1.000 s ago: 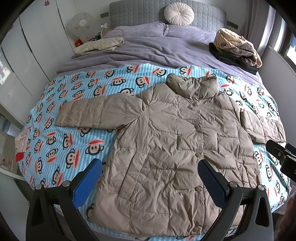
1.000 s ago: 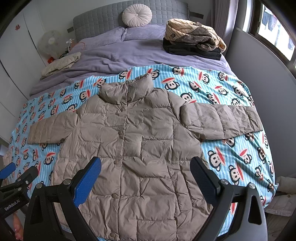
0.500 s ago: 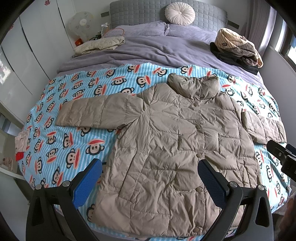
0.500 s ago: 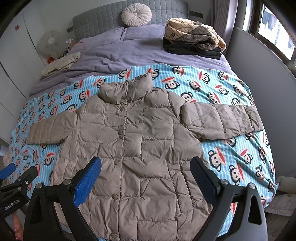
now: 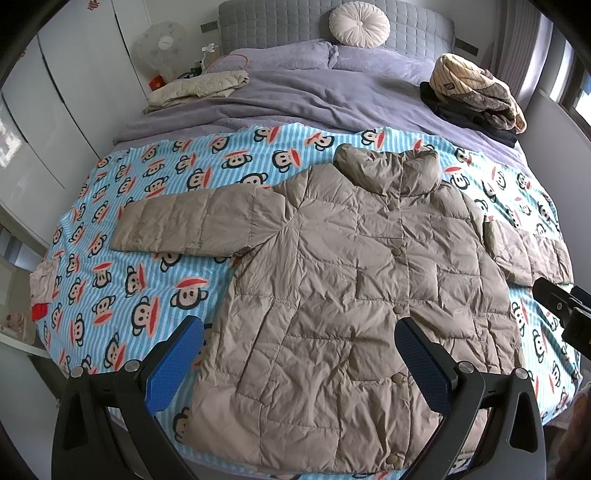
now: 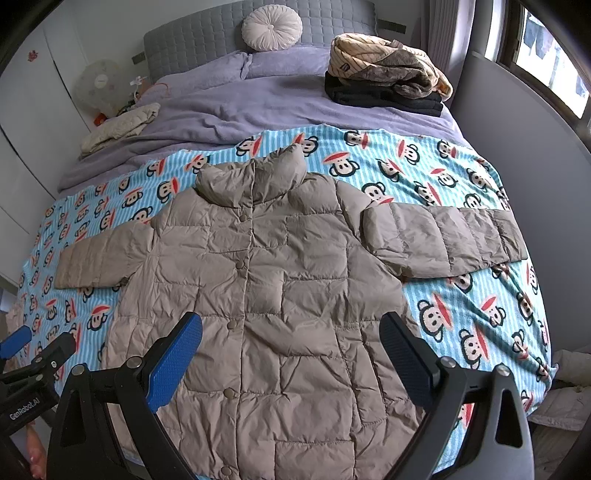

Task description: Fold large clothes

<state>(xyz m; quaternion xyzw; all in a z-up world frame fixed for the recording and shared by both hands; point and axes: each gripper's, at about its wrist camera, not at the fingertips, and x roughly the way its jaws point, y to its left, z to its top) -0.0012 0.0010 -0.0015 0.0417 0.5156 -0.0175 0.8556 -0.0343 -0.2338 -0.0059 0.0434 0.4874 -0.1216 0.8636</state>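
Note:
A large beige puffer jacket (image 5: 351, 280) lies flat, front up and buttoned, on a blue monkey-print blanket (image 5: 147, 273). Both sleeves are spread out sideways; it also shows in the right wrist view (image 6: 266, 295). My left gripper (image 5: 299, 347) is open and empty, hovering above the jacket's lower left part. My right gripper (image 6: 291, 347) is open and empty above the jacket's lower middle. The left gripper's tip shows at the left edge of the right wrist view (image 6: 33, 354). The right gripper's tip shows at the right edge of the left wrist view (image 5: 561, 306).
The bed (image 5: 295, 92) has a purple duvet, a grey headboard and a round cushion (image 5: 360, 22). A pile of folded clothes (image 5: 476, 92) sits at the back right and a cream garment (image 5: 199, 86) at the back left. White wardrobes (image 5: 55, 92) stand on the left, a wall (image 6: 535, 155) on the right.
Almost nothing has changed. Both grippers stay open above the jacket with only a slight drift of the views.

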